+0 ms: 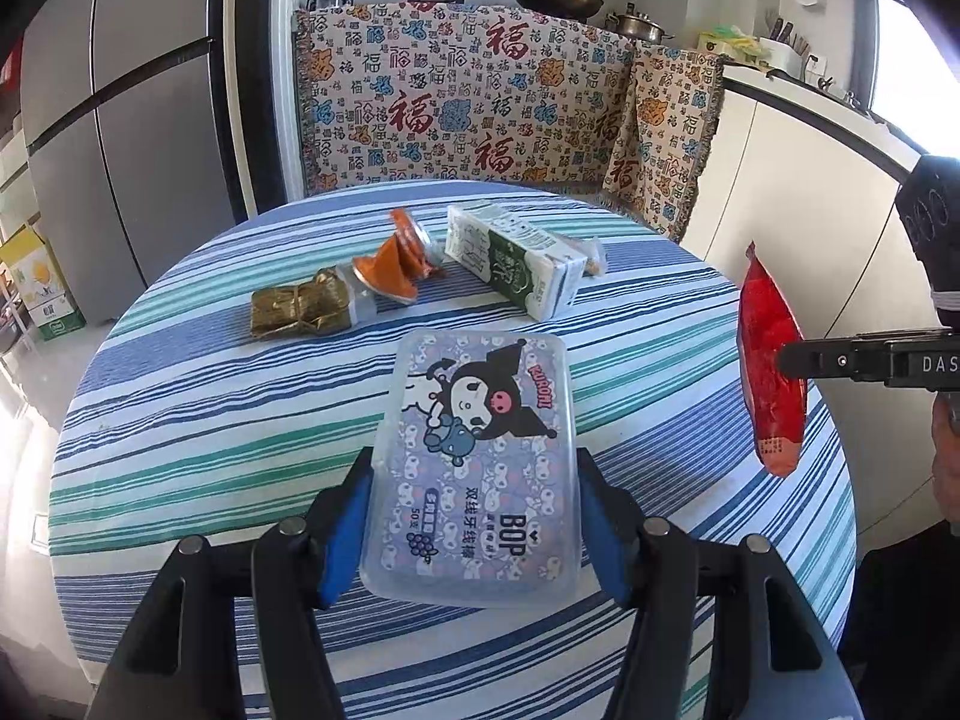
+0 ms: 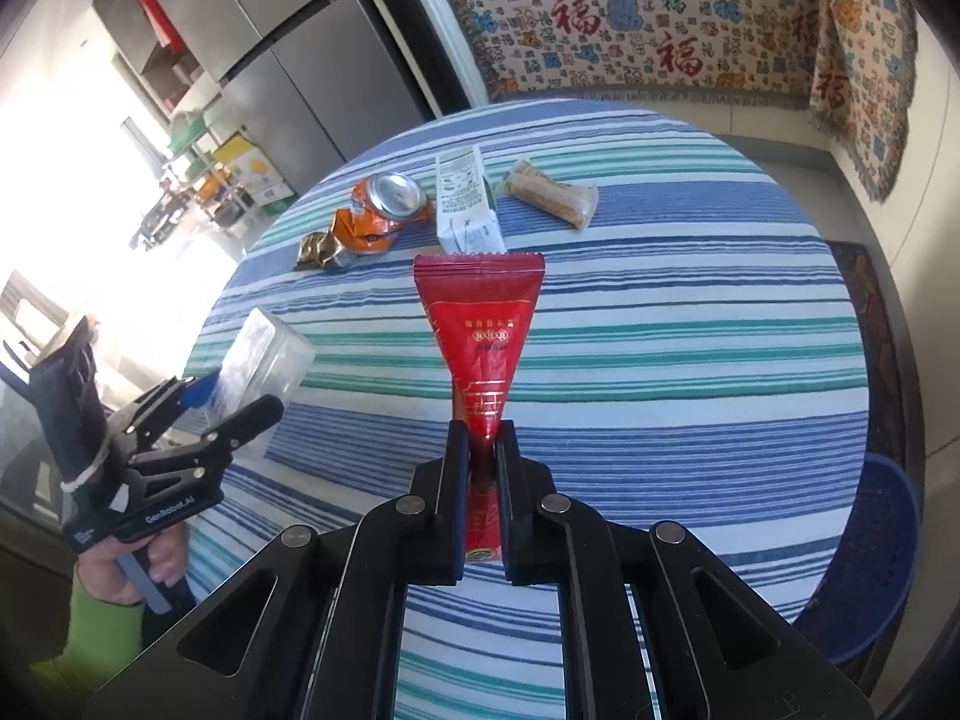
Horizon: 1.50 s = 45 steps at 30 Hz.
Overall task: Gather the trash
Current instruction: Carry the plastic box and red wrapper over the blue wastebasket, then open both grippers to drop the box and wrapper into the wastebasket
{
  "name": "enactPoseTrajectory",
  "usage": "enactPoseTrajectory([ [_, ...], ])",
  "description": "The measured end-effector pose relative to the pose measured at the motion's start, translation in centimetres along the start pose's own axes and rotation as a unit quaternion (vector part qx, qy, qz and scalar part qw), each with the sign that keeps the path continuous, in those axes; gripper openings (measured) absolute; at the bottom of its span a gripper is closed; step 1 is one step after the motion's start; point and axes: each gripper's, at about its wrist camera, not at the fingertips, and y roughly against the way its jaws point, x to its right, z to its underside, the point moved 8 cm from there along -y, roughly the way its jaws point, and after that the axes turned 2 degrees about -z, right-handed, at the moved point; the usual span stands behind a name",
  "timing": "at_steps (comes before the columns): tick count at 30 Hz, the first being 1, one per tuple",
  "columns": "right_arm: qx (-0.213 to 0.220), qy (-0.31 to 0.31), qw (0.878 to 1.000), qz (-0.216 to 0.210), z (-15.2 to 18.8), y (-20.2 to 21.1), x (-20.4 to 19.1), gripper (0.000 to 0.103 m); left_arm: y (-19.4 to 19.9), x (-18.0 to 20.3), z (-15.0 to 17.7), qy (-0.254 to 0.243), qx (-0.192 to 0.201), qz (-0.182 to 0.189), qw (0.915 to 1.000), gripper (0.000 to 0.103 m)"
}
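Note:
My left gripper is shut on a clear plastic floss-pick box with a cartoon print, its blue pads pressing the box's long sides above the striped round table. The right wrist view shows that left gripper and the box at the left. My right gripper is shut on the narrow end of a red snack wrapper, which sticks out forward. From the left wrist view, the wrapper hangs at the right in the right gripper.
At the table's far side lie a crushed orange can, a green-and-white milk carton, a gold foil wrapper and a tan snack packet. A blue basket sits beside the table, lower right. A patterned blanket covers the counter behind.

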Motion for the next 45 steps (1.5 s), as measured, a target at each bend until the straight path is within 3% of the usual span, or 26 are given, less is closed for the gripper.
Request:
enactPoseTrajectory([
  [7,0.034,-0.033,0.999,0.006,0.7,4.6,4.0,0.007,-0.2,5.6,-1.3,-0.024,-0.006,0.028,0.9993,0.063],
  [13,0.065,-0.072,0.993,0.064,2.2,10.3,11.6,0.008,-1.1,14.2,-3.2,-0.046,-0.005,0.083,0.9955,0.063],
  [19,0.071,-0.121,0.982,0.125,5.3,14.6,20.3,0.008,-2.1,24.7,-5.4,-0.083,-0.008,0.142,0.9863,0.063],
  [27,0.071,-0.184,0.967,0.159,9.1,16.7,28.9,0.008,-6.0,36.9,-5.8,-0.126,-0.037,0.198,0.9713,0.063],
  [36,0.075,-0.233,0.957,0.159,12.5,17.3,34.3,0.007,-11.6,44.1,-3.8,-0.156,-0.074,0.208,0.9627,0.063],
  [42,0.078,-0.249,0.953,0.152,13.0,17.4,35.6,0.008,-14.1,46.2,-2.6,-0.168,-0.086,0.208,0.9596,0.063],
  [45,0.080,-0.261,0.951,0.142,13.3,17.2,36.2,0.013,-15.3,47.3,-2.1,-0.178,-0.091,0.206,0.9579,0.068],
])
